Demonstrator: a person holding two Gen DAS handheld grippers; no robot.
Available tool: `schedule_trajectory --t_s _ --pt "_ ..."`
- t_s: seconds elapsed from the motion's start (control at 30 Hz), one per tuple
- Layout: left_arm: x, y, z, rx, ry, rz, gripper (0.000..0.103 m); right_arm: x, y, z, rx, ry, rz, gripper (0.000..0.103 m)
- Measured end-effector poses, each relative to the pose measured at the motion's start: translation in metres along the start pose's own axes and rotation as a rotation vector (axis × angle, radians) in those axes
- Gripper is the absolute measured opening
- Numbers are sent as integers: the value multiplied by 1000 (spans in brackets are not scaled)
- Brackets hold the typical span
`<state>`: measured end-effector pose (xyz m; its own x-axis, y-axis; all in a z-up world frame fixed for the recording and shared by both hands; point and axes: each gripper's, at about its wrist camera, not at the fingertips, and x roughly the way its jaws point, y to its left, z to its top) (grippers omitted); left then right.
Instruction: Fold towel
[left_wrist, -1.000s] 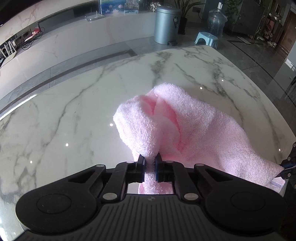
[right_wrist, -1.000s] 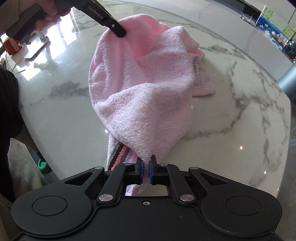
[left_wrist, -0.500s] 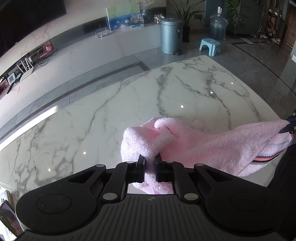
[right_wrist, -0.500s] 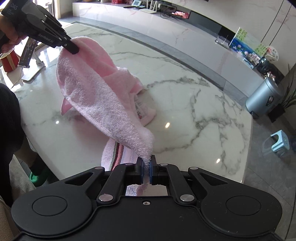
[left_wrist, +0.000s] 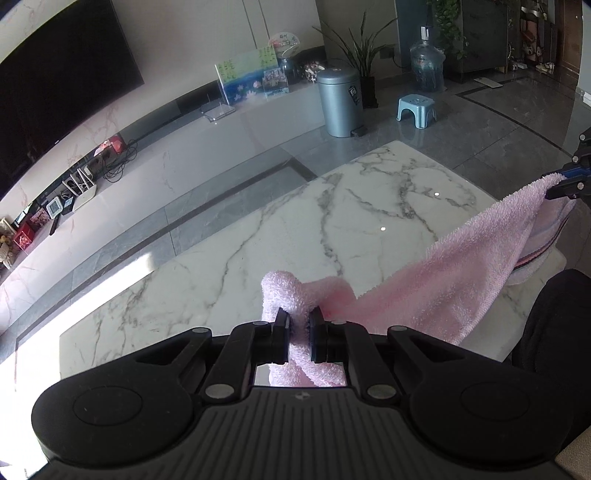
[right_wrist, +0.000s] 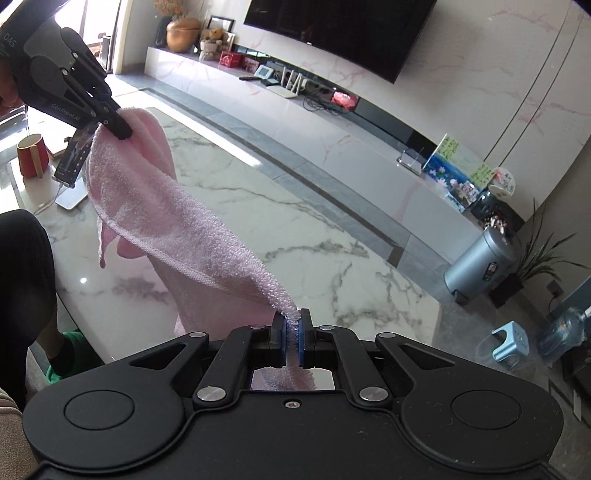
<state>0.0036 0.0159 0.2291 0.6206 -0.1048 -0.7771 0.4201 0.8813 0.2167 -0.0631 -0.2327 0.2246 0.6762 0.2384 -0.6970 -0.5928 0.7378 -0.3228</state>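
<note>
A pink terry towel (left_wrist: 461, 273) hangs in the air, stretched between both grippers above the white marble table (left_wrist: 332, 221). My left gripper (left_wrist: 299, 332) is shut on one bunched corner of it. My right gripper (right_wrist: 291, 332) is shut on the opposite edge. In the right wrist view the towel (right_wrist: 177, 221) sags from the left gripper (right_wrist: 118, 127) at upper left down to my fingers. In the left wrist view the right gripper (left_wrist: 565, 184) shows at the right edge, pinching the striped end. The towel's lower folds hang below, partly hidden.
A red mug (right_wrist: 31, 155) and a phone on a stand (right_wrist: 74, 158) sit on the table's left end. A grey bin (left_wrist: 340, 103) and a blue stool (left_wrist: 415, 110) stand on the floor beyond. A person's dark sleeve (right_wrist: 26, 277) is at the near edge.
Both grippers rose with the towel, lifting it from a heap on the table until it hangs stretched between them. The views now take in more of the room.
</note>
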Motion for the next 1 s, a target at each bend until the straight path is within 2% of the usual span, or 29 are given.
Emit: schedule_trajectory --t_s 0.17,0.37,0.6,0.8,1.0 --pt "-8 -4 2 41 16 7 8 -11 -4 10 -25 -6 17 4" --pt "19 1 -1 31 60 -13 8 14 -4 11 -27 37 40 4" --pt "85 18 -12 -20 161 -69 8 73 -7 7 6 129 88 4" --pt "135 35 -17 -68 226 -102 10 142 -18 3 38 222 122 4" --pt "178 50 -16 -115 254 -109 18 201 -32 -2 70 288 128 5"
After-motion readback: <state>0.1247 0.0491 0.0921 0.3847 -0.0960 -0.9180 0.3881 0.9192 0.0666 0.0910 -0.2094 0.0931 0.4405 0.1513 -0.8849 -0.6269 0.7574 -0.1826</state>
